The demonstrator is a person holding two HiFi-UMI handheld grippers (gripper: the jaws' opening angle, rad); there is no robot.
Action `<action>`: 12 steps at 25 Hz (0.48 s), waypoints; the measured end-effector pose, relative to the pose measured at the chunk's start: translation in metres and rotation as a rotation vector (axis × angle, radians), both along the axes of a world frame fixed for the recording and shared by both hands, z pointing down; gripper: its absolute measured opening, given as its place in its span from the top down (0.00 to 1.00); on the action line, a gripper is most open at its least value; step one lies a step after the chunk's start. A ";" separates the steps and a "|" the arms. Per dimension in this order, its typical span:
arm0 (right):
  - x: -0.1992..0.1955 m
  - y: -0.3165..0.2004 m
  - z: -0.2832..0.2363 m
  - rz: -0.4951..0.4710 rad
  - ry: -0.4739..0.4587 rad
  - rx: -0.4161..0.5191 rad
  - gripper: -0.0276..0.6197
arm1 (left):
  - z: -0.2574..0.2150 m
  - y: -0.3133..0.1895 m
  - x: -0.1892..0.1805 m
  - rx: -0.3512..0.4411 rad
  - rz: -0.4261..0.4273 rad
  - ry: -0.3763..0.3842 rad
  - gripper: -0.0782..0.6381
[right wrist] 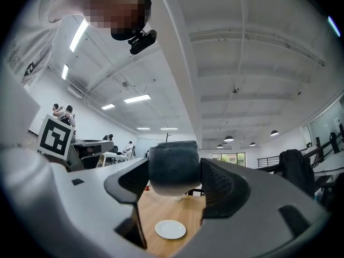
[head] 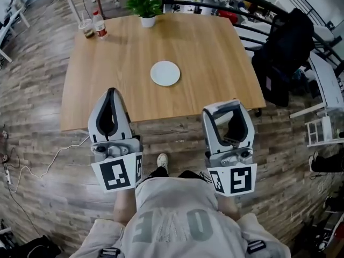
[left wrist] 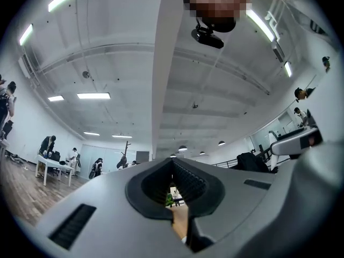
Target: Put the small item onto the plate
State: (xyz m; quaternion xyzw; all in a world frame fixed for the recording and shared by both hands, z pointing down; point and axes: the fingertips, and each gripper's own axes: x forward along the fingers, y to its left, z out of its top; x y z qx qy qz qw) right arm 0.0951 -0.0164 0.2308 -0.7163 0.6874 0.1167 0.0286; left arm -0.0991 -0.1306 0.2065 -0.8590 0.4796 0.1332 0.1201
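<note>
A white plate lies near the middle of the wooden table; it also shows low in the right gripper view as the plate. My right gripper hovers over the floor just off the table's near edge, shut on a small dark grey, roll-shaped item that fills the gap between its jaws. In the head view that item is only a dark patch inside the jaws. My left gripper is held level with it at the left, its tip over the table's near edge, jaws shut with nothing in them.
A potted plant stands at the table's far edge. A bottle and a cup sit at the far left corner. Dark bags hang on a rack to the right. A cable lies on the floor at left.
</note>
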 end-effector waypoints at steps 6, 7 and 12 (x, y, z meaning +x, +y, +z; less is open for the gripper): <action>0.029 -0.031 0.000 0.020 -0.017 0.004 0.48 | -0.006 -0.034 0.034 0.015 0.024 -0.016 0.88; 0.037 -0.037 -0.001 0.020 -0.021 0.009 0.48 | -0.009 -0.038 0.041 0.023 0.025 -0.018 0.88; 0.068 -0.075 0.005 -0.032 -0.066 0.022 0.48 | -0.010 -0.057 0.068 0.030 -0.012 -0.038 0.88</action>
